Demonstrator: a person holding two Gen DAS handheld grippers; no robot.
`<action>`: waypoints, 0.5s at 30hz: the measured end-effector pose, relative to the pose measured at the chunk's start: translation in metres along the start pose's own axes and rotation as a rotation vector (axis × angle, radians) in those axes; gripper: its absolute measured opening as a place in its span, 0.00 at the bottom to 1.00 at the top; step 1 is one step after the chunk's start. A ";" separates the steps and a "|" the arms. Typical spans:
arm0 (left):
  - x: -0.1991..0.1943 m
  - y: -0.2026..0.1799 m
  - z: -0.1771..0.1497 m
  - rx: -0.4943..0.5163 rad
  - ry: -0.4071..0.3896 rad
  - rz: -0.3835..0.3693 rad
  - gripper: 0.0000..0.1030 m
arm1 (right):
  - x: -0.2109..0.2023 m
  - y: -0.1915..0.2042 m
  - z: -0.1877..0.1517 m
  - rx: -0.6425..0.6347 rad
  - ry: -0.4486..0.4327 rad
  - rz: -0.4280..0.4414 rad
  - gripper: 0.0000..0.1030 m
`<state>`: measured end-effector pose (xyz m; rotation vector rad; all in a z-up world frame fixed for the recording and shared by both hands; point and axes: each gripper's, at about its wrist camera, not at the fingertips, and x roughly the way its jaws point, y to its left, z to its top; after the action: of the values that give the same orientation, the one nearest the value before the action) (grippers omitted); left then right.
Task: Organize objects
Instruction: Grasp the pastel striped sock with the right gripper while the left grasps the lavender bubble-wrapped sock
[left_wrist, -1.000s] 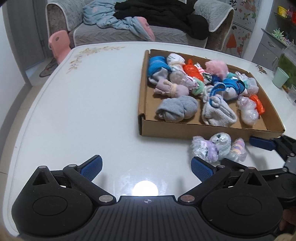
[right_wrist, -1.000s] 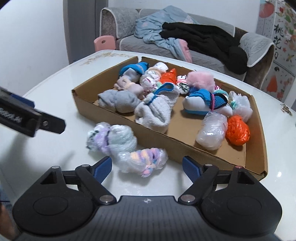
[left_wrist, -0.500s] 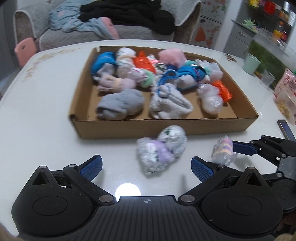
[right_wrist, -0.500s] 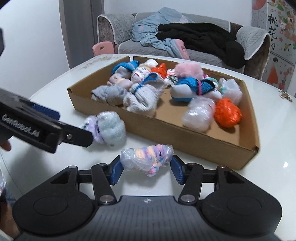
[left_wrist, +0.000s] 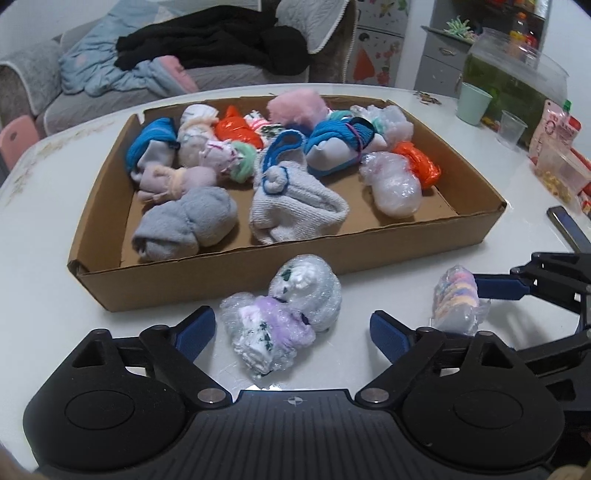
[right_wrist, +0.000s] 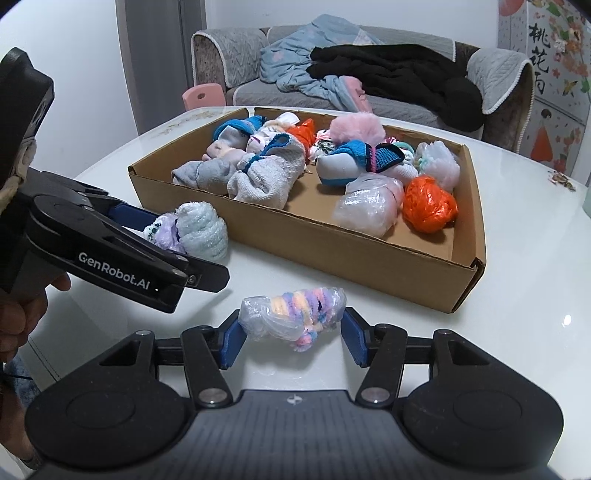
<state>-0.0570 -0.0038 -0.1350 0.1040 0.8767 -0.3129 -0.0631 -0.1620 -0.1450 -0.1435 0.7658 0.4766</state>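
Right gripper (right_wrist: 291, 338) pinches the pastel bundle (right_wrist: 295, 314) on the table (right_wrist: 517, 332); left gripper (left_wrist: 291, 332), jaws closing around the purple-white bundle (left_wrist: 284, 314) beside the box (left_wrist: 258, 269), should center before squeezing.

Between the right gripper (right_wrist: 291, 339) fingers: pastel knit bundle (right_wrist: 295, 314) in crinkled clear film; glossy white table (right_wrist: 517, 332); matt cardboard tray (right_wrist: 332, 243).
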 end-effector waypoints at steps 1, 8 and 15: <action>0.000 -0.001 0.001 0.013 -0.004 0.001 0.75 | 0.000 0.000 0.000 0.003 0.000 0.002 0.50; -0.004 -0.005 0.002 0.052 -0.002 -0.003 0.56 | -0.002 -0.002 -0.001 -0.004 0.007 0.004 0.49; -0.015 -0.004 -0.007 0.028 0.021 0.015 0.53 | -0.005 -0.002 -0.004 -0.002 0.008 0.008 0.49</action>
<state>-0.0719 -0.0027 -0.1277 0.1401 0.8917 -0.3102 -0.0679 -0.1669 -0.1443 -0.1443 0.7741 0.4846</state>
